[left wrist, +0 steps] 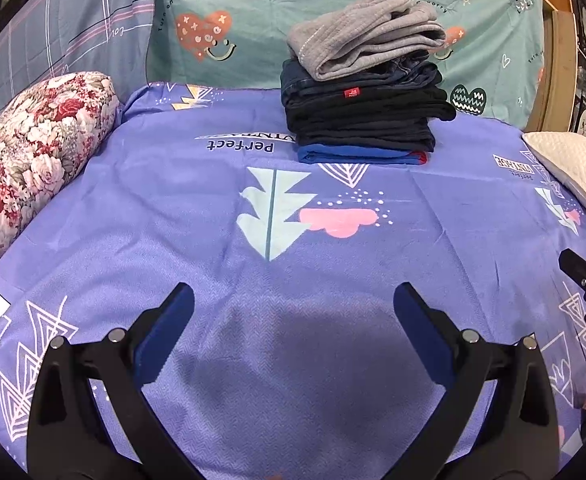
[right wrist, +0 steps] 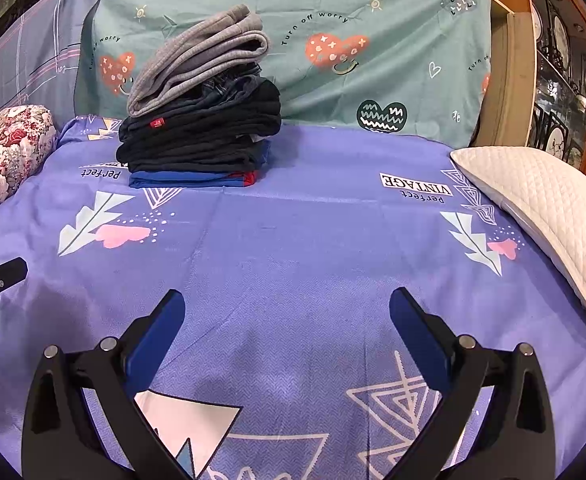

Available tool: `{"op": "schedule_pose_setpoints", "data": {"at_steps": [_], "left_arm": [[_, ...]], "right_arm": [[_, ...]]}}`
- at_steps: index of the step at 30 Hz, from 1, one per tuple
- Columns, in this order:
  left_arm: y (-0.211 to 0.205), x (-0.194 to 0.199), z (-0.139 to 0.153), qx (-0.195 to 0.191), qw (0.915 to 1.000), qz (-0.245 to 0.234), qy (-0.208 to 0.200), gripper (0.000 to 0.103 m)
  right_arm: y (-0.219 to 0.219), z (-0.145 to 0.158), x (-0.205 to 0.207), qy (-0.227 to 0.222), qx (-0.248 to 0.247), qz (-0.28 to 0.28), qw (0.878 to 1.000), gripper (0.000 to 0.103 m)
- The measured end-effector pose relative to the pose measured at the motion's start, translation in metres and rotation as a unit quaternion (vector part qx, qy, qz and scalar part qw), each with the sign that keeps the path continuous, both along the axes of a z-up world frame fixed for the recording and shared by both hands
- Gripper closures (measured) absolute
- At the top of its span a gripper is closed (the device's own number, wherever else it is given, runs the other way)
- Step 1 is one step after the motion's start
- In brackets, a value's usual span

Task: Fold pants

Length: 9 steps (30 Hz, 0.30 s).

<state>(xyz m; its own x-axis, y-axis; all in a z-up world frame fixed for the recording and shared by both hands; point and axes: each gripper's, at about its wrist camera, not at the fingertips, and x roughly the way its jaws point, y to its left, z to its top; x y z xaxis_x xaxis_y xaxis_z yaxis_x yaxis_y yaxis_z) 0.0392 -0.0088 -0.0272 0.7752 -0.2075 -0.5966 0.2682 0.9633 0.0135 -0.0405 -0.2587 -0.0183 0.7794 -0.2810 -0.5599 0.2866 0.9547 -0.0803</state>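
Pants stack (left wrist: 367, 80) lies ahead of both wide-open, empty grippers, its long side crosswise, nearer the left gripper (left wrist: 293, 300) than the right gripper (right wrist: 287, 304).

— What's around me?
— I see a purple bedsheet (right wrist: 293, 248), a teal sheet (right wrist: 393, 92) draped behind, a floral bolster (left wrist: 33, 160) left, a white pillow (right wrist: 541, 208) right, and a wooden cabinet (right wrist: 553, 92).
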Motion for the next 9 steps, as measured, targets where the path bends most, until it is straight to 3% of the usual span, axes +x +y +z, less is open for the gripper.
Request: {"op": "schedule_pose_setpoints", "data": {"at_steps": [9], "left_arm": [[0.001,0.0038,-0.0023,0.005,0.9998,0.015,0.015,0.002]], "right_arm": [[-0.002,-0.0005,-0.0002,0.003,0.002,-0.001,1.0,0.001]]}}
